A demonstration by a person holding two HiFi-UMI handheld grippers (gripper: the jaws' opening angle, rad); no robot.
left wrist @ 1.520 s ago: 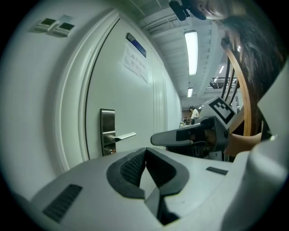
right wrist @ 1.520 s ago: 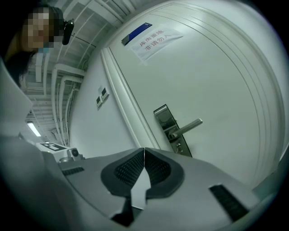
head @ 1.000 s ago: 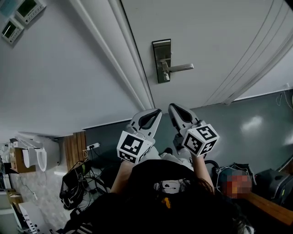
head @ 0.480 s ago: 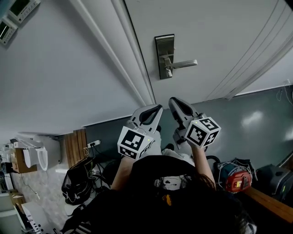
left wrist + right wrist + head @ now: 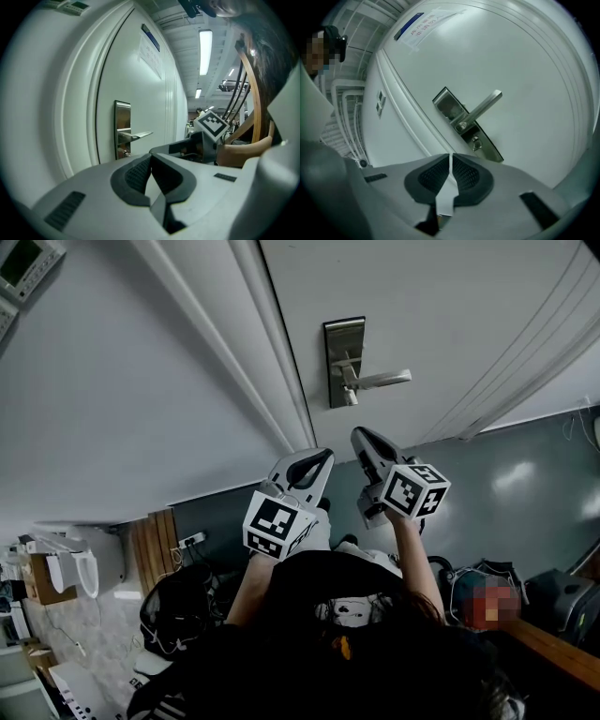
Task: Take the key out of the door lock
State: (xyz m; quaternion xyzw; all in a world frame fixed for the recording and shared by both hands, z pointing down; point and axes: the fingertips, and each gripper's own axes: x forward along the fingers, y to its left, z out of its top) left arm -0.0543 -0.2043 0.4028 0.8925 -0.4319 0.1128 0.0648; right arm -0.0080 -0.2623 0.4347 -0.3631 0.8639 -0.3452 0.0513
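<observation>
A steel lock plate (image 5: 343, 362) with a lever handle (image 5: 382, 381) is on the white door (image 5: 441, 306). A small key (image 5: 351, 398) sticks out of the plate below the lever. Both grippers are held below the lock, apart from it. My left gripper (image 5: 322, 457) is shut and empty, lower left of the plate. My right gripper (image 5: 360, 436) is shut and empty, just under the plate. In the right gripper view the key (image 5: 476, 142) shows a little beyond the jaw tips (image 5: 450, 156). The left gripper view has the plate (image 5: 123, 130) ahead on the left.
The door frame (image 5: 246, 343) runs along the left of the door. Wall panels (image 5: 28, 261) hang at the upper left. On the floor are a black bag (image 5: 174, 610), a wooden cabinet (image 5: 152, 546) and cables. A paper notice (image 5: 427, 23) is on the door.
Both grippers have risen a little toward the door. The right one has come closer under the lock plate. Both stay shut.
</observation>
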